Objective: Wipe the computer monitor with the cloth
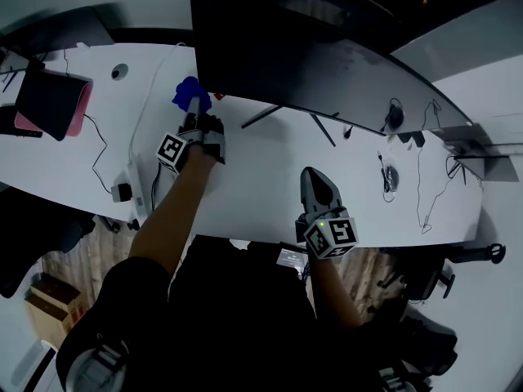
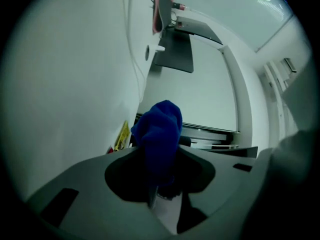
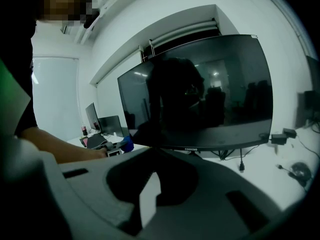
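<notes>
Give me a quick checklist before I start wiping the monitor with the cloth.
1. Cloth gripped: ok, the left gripper is shut on it.
2. Cloth touching the monitor: cannot tell; it sits by the screen's left edge.
3. Right gripper out of the way: ok, shut on nothing, over the desk in front of the monitor.
4. Screen unobstructed: ok, nothing stands in front of it.

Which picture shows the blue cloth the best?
The left gripper view. The blue cloth fills the middle there, pinched in the left tool. The head view shows only a small blue bunch beside the monitor; the right gripper view shows a tiny blue speck.
</notes>
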The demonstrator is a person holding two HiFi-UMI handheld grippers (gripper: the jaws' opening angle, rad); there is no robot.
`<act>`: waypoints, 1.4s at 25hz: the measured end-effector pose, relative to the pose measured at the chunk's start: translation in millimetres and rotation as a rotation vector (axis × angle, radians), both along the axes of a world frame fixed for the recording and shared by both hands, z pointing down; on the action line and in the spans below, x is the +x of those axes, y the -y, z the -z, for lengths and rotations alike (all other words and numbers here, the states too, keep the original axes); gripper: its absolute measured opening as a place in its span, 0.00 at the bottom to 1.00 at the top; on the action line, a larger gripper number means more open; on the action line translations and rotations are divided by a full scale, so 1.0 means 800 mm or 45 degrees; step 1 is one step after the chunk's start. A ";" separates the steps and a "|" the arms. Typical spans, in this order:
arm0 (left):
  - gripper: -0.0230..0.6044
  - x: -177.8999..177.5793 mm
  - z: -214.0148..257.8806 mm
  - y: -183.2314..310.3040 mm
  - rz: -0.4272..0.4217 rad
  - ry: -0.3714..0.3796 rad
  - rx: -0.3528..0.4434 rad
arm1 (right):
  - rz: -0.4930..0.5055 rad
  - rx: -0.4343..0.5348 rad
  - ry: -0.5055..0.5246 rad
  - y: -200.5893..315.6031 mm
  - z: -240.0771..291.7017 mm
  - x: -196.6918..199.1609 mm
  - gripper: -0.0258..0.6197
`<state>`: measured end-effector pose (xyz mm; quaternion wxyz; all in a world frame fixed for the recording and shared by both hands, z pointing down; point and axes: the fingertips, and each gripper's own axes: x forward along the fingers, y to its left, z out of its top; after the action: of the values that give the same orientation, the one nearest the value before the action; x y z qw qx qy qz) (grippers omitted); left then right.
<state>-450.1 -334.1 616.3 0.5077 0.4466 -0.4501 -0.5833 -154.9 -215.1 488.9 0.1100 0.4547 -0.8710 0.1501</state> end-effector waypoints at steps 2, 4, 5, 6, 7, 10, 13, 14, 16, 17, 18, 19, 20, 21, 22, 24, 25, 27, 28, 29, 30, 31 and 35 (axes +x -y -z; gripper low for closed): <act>0.23 0.007 -0.005 0.000 0.007 -0.015 -0.017 | -0.005 0.003 0.001 0.001 0.002 0.005 0.04; 0.23 0.011 -0.006 0.004 0.001 -0.006 -0.018 | -0.013 0.006 0.003 0.003 0.003 0.012 0.04; 0.23 0.012 -0.006 0.006 -0.001 -0.002 -0.019 | -0.017 0.006 0.003 0.004 0.003 0.016 0.04; 0.23 0.012 -0.006 0.007 -0.004 0.002 -0.022 | -0.021 0.004 0.004 0.004 0.002 0.019 0.04; 0.23 0.014 -0.007 0.007 -0.010 0.007 -0.025 | -0.024 0.001 0.005 0.004 0.001 0.022 0.04; 0.23 0.027 -0.008 0.008 -0.049 0.030 -0.034 | -0.022 -0.002 0.011 0.006 0.000 0.028 0.04; 0.23 0.045 -0.007 0.012 -0.078 0.032 -0.035 | -0.011 0.009 0.022 0.012 0.004 0.032 0.04; 0.23 0.050 -0.006 0.013 -0.086 0.035 -0.032 | -0.008 0.016 0.026 0.015 0.006 0.034 0.04; 0.23 0.060 -0.006 0.015 -0.107 0.040 -0.026 | -0.003 0.027 0.030 0.018 0.009 0.040 0.04; 0.23 0.065 -0.006 0.016 -0.114 0.039 -0.024 | -0.003 0.029 0.031 0.020 0.009 0.045 0.04; 0.23 0.068 -0.006 0.016 -0.114 0.037 -0.025 | -0.005 0.028 0.032 0.021 0.009 0.052 0.04; 0.23 0.071 -0.006 0.017 -0.109 0.034 -0.027 | -0.008 0.026 0.033 0.022 0.008 0.059 0.04; 0.23 0.074 -0.007 0.017 -0.104 0.034 -0.029 | -0.011 0.025 0.035 0.023 0.007 0.066 0.04; 0.23 0.078 -0.007 0.018 -0.101 0.037 -0.031 | -0.014 0.024 0.036 0.025 0.007 0.074 0.04; 0.23 0.082 -0.007 0.018 -0.099 0.042 -0.033 | -0.016 0.022 0.037 0.027 0.006 0.081 0.04; 0.23 0.092 -0.007 0.019 -0.100 0.055 -0.035 | -0.011 0.019 0.042 0.029 0.005 0.092 0.04; 0.23 0.098 -0.007 0.020 -0.105 0.064 -0.037 | -0.005 0.018 0.044 0.030 0.004 0.098 0.04; 0.23 0.116 -0.005 0.022 -0.125 0.085 -0.037 | 0.002 0.018 0.049 0.032 0.004 0.110 0.04; 0.23 0.124 -0.005 0.024 -0.131 0.090 -0.036 | 0.002 0.019 0.051 0.032 0.004 0.117 0.04; 0.23 0.132 -0.006 0.025 -0.132 0.089 -0.035 | 0.000 0.019 0.053 0.033 0.004 0.124 0.04; 0.23 0.140 -0.006 0.026 -0.130 0.085 -0.035 | -0.003 0.019 0.055 0.033 0.004 0.132 0.04; 0.23 0.148 -0.005 0.026 -0.131 0.084 -0.038 | -0.007 0.019 0.057 0.033 0.005 0.141 0.04; 0.23 0.184 -0.002 0.029 -0.165 0.114 -0.043 | -0.032 0.011 0.059 0.030 0.004 0.178 0.04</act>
<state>-302.6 -357.1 617.6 0.5312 0.4918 -0.4524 -0.5208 -12.7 -239.1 485.9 0.0859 0.4626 -0.8681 0.1581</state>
